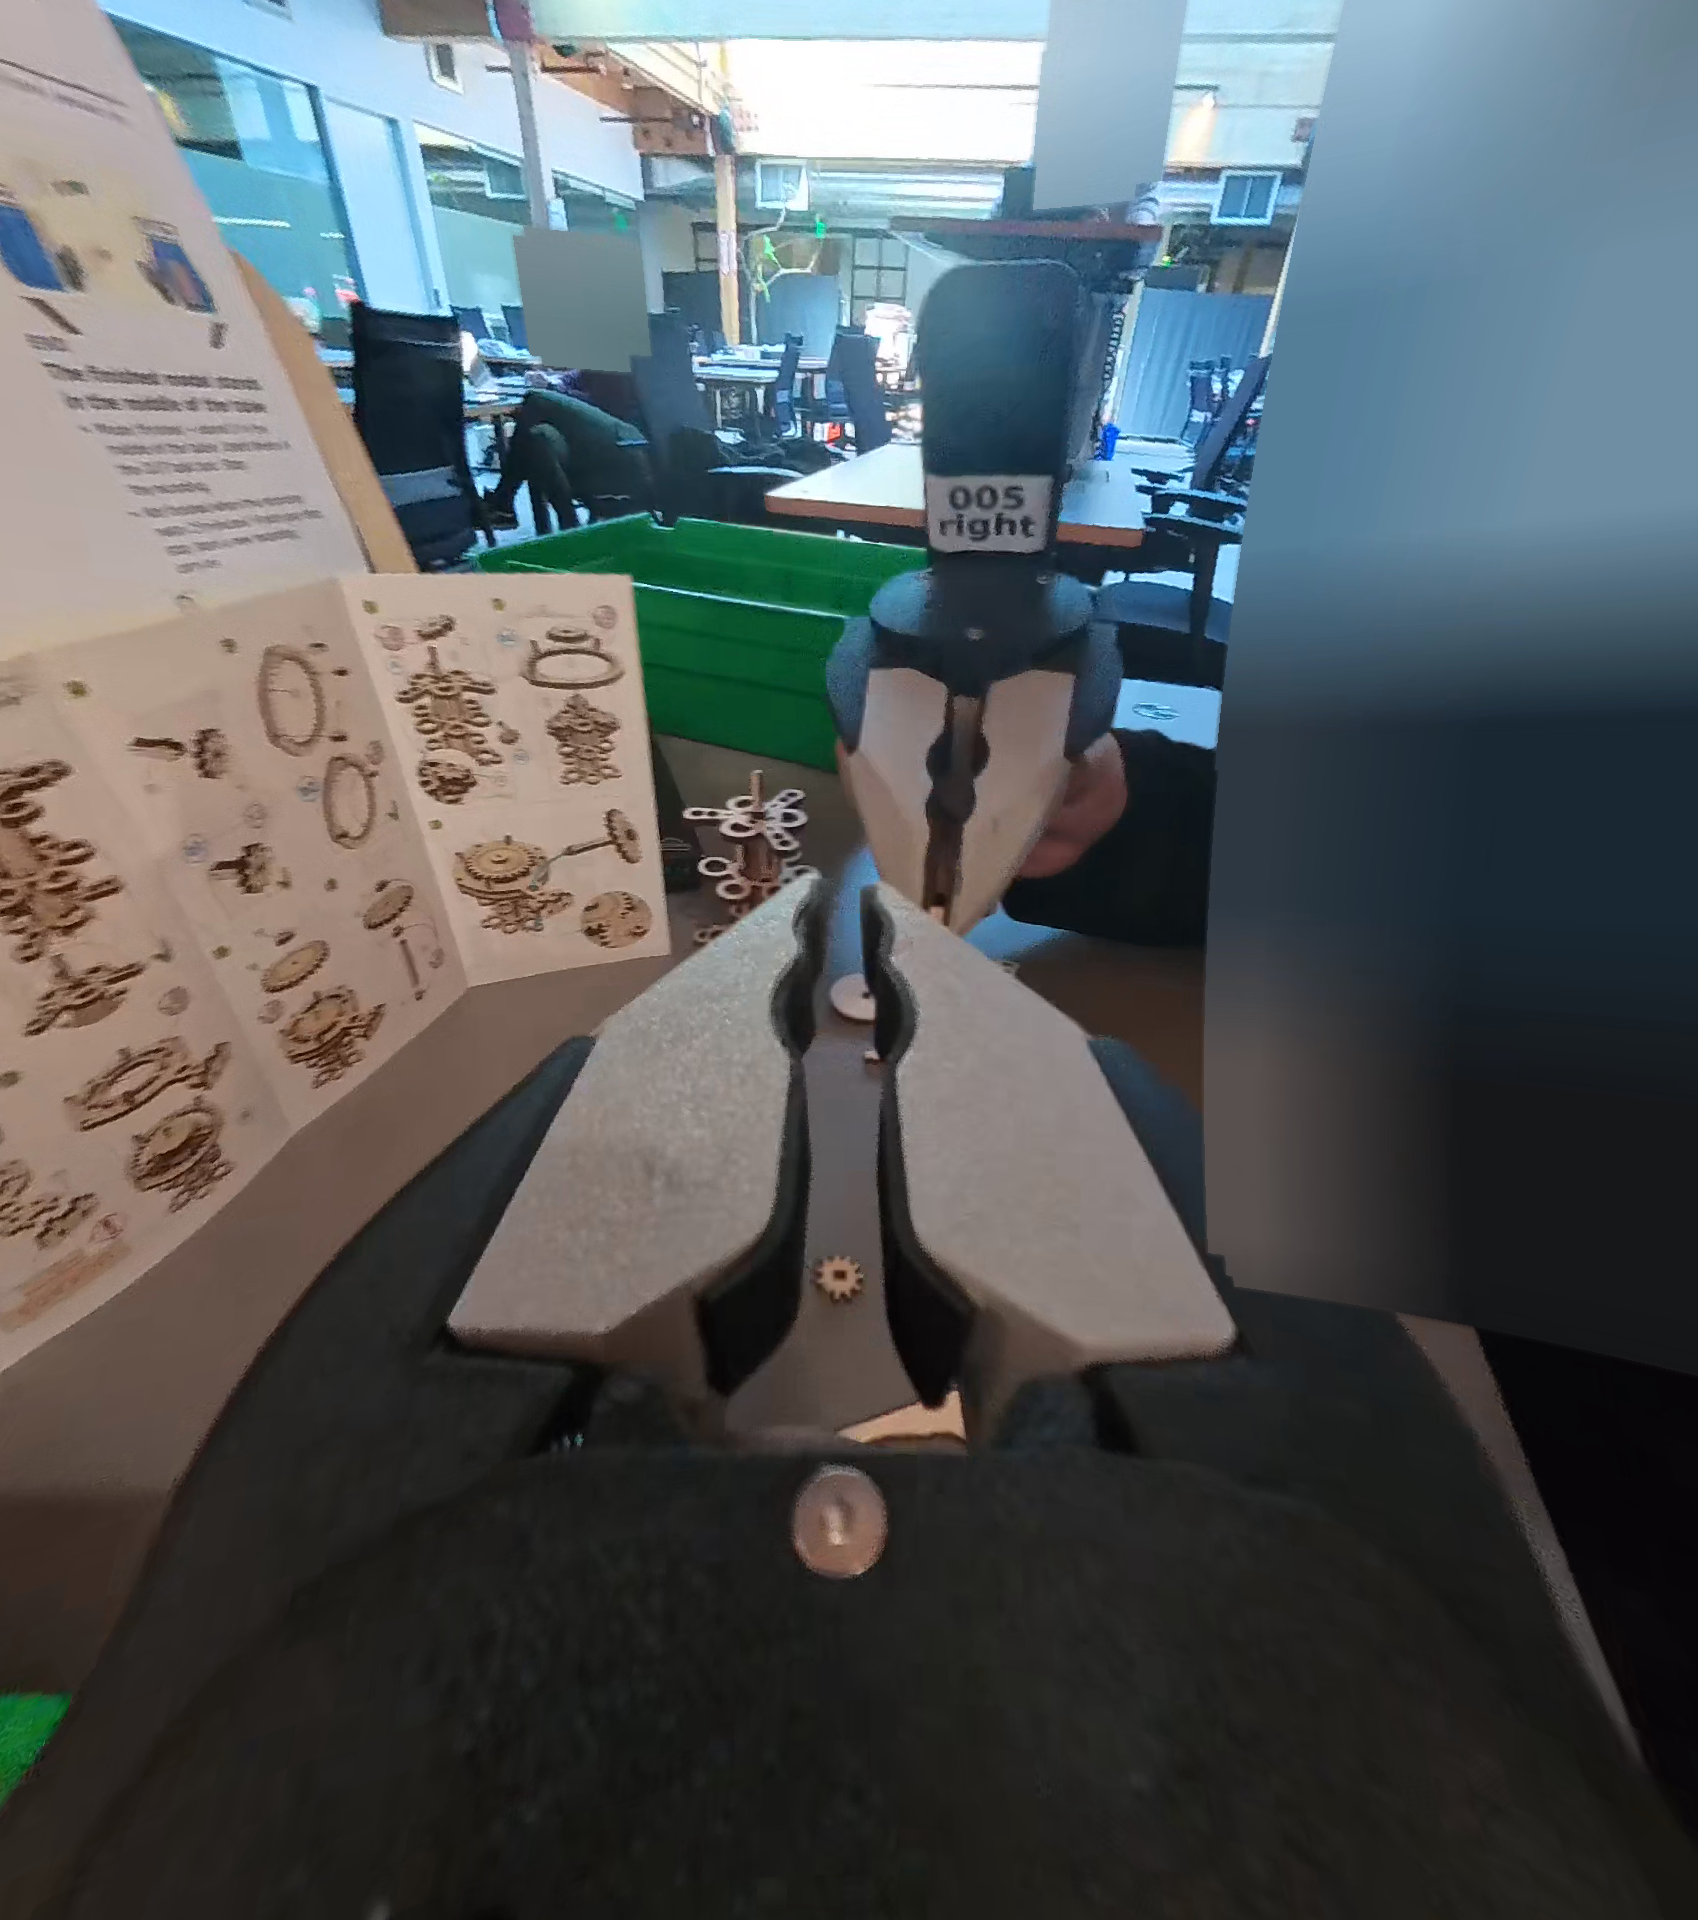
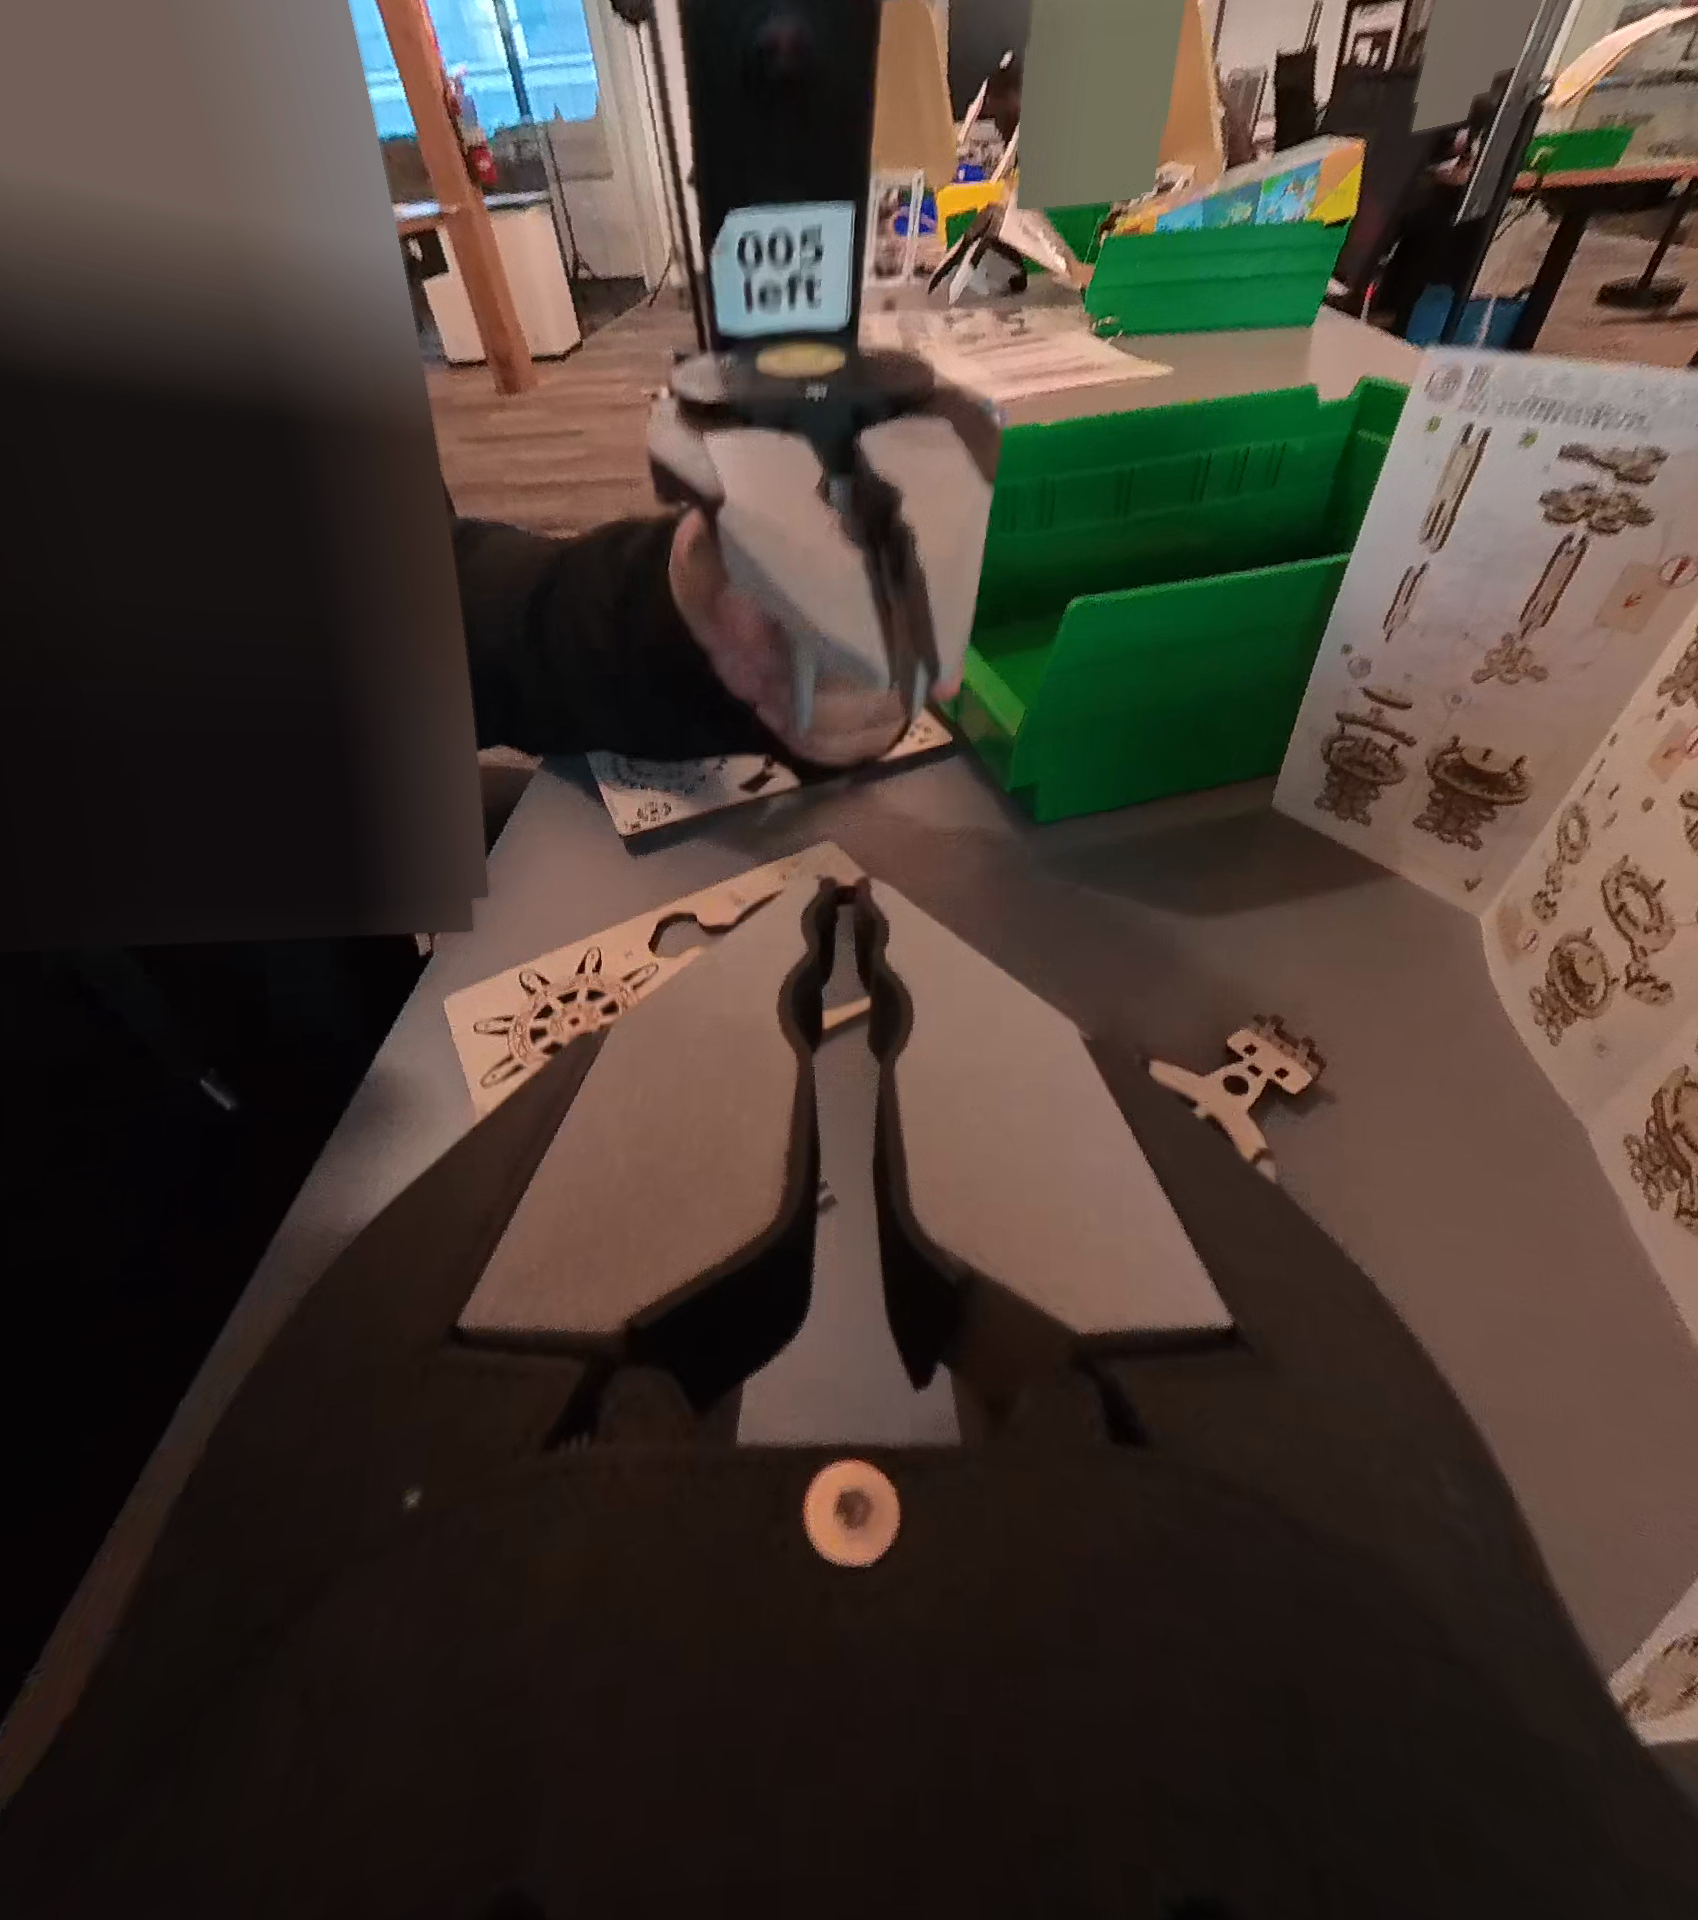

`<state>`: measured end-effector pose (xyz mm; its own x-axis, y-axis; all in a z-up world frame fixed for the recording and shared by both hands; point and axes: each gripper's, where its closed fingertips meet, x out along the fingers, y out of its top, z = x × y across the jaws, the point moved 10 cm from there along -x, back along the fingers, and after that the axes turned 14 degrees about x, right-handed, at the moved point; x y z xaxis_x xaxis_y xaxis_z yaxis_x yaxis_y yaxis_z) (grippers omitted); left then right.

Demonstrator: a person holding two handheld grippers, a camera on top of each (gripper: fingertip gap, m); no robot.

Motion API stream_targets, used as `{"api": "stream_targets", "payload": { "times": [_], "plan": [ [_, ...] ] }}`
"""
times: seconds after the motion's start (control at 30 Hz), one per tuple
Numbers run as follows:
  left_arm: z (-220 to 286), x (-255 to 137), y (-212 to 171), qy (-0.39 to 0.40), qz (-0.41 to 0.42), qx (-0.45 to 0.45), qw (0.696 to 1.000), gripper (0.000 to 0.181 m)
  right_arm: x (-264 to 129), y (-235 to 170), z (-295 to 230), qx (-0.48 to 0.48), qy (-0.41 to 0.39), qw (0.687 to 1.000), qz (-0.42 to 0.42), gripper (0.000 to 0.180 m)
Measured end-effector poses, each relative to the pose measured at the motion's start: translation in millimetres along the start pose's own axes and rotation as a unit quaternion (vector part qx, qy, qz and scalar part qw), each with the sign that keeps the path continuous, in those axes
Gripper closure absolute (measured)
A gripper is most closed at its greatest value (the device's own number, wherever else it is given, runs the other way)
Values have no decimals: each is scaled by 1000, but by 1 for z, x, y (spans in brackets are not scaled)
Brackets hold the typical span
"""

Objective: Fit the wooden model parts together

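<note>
The grey table (image 2: 1188,914) is hemmed by the standing instruction sheet (image 2: 1603,831) along one side and green bins (image 2: 1167,623) behind. The left gripper (image 1: 840,914) hovers over its bare middle, jaws slightly apart and empty, above a small gear (image 1: 837,1278) and a round disc (image 1: 853,997). The right gripper (image 2: 845,904) faces it, jaws nearly closed, nothing seen between them. A wooden part (image 2: 1240,1081) lies between the right gripper and the sheet; the half-built model (image 1: 751,842) stands just before the bins.

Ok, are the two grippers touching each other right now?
Apart. The right wrist view shows grey table between the right gripper and the left gripper.
</note>
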<state>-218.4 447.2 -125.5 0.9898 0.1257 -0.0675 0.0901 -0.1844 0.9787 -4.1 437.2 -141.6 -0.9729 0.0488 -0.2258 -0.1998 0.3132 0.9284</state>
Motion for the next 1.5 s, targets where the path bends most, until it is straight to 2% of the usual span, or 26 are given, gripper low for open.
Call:
{"api": "stream_targets", "payload": {
  "times": [0.03, 0.53, 1.1, 1.37, 1.5],
  "plan": [
    [-2, -2, 0, 7, -5, 1, 1000, 180, 1, -2, 2, 2, -2, 1000, -7, 180],
    [-9, 6, -20, 43, -114, -20, 992, 179, 40, -35, 18, 8, -44, 987, -156, 180],
    [-10, 11, -38, 38, -208, -22, 977, 175, 41, -39, 23, -3, -39, 988, -149, 180],
    [7, 20, -48, -39, -256, -5, 966, 170, 37, -32, 25, 18, -40, 992, -115, 180],
    [11, 22, -47, -49, -253, 15, 966, 168, 35, -26, 23, 40, -23, 995, -86, 180]
  ]
}}
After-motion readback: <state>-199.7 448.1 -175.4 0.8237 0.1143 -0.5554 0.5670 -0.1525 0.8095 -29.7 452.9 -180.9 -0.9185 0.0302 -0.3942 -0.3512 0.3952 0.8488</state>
